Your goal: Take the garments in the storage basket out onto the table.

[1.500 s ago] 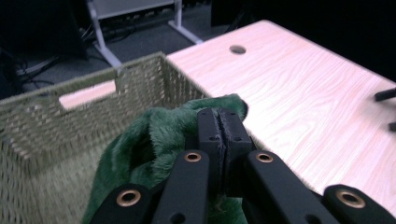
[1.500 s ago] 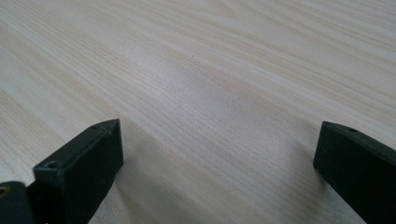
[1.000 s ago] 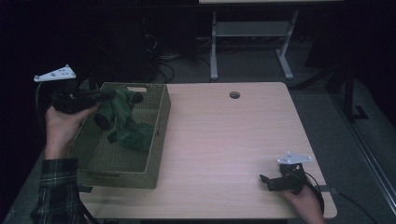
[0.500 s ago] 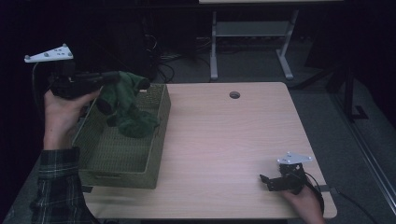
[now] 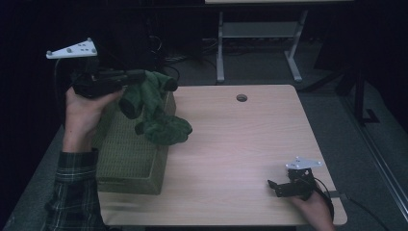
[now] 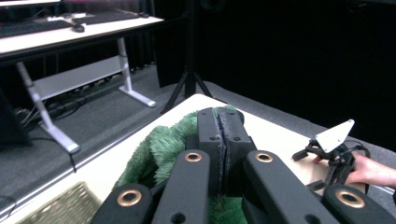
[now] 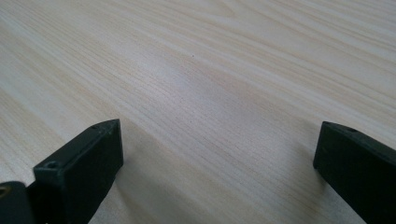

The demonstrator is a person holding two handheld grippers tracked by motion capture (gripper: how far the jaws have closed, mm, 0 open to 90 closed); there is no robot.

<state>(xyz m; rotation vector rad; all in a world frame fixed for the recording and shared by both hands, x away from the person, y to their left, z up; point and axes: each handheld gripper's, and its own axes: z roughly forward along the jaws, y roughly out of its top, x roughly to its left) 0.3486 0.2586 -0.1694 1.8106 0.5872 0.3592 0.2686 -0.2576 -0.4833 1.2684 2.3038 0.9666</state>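
Observation:
A green fuzzy cloth (image 5: 161, 126) hangs from my left gripper (image 5: 140, 75), whose jaws are shut on its upper part above the basket's far right corner. The cloth's lower end droops over the rim of the woven green basket (image 5: 126, 155) and onto the table. In the left gripper view the two black jaws meet with green pile (image 6: 164, 148) squeezed between them at the left gripper's tip (image 6: 223, 125). My right gripper (image 5: 272, 186) rests low at the table's near right corner. In the right gripper view, the right gripper (image 7: 219, 135) has its jaws wide apart over bare wood.
The light wooden table (image 5: 240, 144) has a round cable hole (image 5: 241, 97) near its far edge. The basket takes up the table's left side. A white desk frame (image 5: 255, 38) stands on the floor beyond. The person's right hand (image 6: 369, 169) shows far off in the left gripper view.
The left gripper has risen and shifted right, pulling the green cloth up out of the basket until it hangs over the right rim. The right gripper has kept still.

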